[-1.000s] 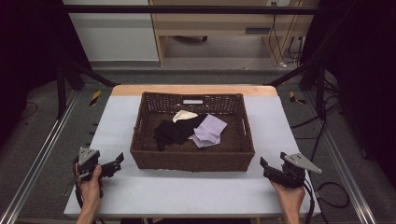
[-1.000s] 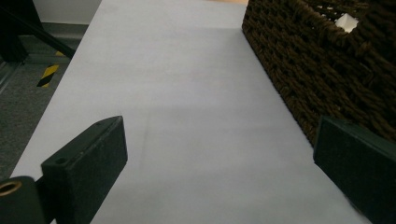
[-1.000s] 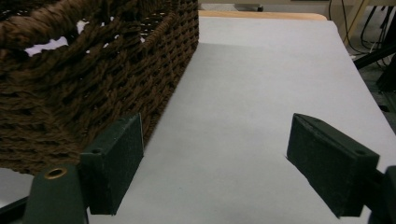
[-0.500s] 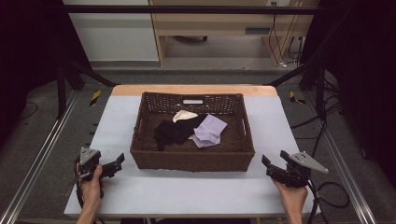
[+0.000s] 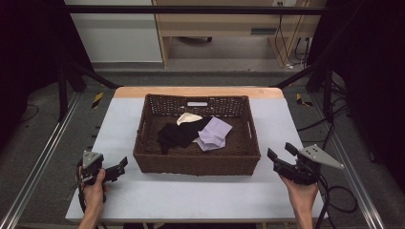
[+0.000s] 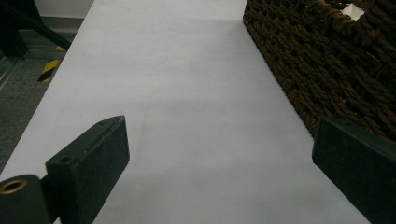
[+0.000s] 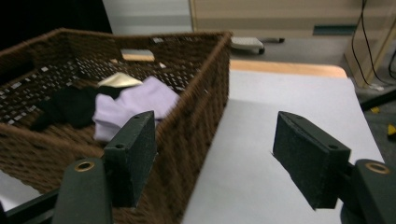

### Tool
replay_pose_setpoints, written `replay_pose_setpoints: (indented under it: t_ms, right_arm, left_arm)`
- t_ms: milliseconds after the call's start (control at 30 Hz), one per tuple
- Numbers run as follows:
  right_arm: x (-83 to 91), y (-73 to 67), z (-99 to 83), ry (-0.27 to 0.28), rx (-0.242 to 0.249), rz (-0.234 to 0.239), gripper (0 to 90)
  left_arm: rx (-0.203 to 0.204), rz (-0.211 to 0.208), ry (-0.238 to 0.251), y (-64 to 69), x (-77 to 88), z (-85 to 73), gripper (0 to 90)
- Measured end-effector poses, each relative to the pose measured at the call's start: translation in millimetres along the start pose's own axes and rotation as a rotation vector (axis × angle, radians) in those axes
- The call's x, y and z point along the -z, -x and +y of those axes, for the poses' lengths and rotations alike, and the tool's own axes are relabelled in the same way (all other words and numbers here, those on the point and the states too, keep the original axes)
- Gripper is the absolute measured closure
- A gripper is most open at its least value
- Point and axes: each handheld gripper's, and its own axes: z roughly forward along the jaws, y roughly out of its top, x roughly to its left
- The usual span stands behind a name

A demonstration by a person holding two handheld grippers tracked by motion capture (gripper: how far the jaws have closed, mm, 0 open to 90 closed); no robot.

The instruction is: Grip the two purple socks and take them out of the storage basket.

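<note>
Socks heaped mid-frame in the wicker basket; left gripper and right gripper flank it, jaws wide, the right's just narrowing slightly on nothing, seemingly readying a pick.

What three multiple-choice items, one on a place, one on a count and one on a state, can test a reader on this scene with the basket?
1. Where does the lilac cloth lie?
A. in the wicker basket
B. on the table
C. on the floor

2. How many cloth pieces are in the basket?
A. one
B. three
C. five

3. How is the right gripper?
A. shut on a cloth
B. open and empty
C. resting inside the basket

Answers: 1 A, it lies beside the black cloth within the walls. 2 B, black, lilac and a cream cloth. 3 B, its jaws stand apart beside the basket with nothing between them.
</note>
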Motion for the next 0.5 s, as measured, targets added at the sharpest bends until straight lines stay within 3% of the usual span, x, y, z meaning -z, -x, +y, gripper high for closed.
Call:
replay_pose_setpoints:
  t_ms: [500]
  right_arm:
    - [-31.8, -38.6, 56.0, 0.012, 0.047, 0.052, 31.6]
  left_arm:
    - [-0.004, -0.001, -0.004, 0.4, -0.2, 0.1, 3.8]
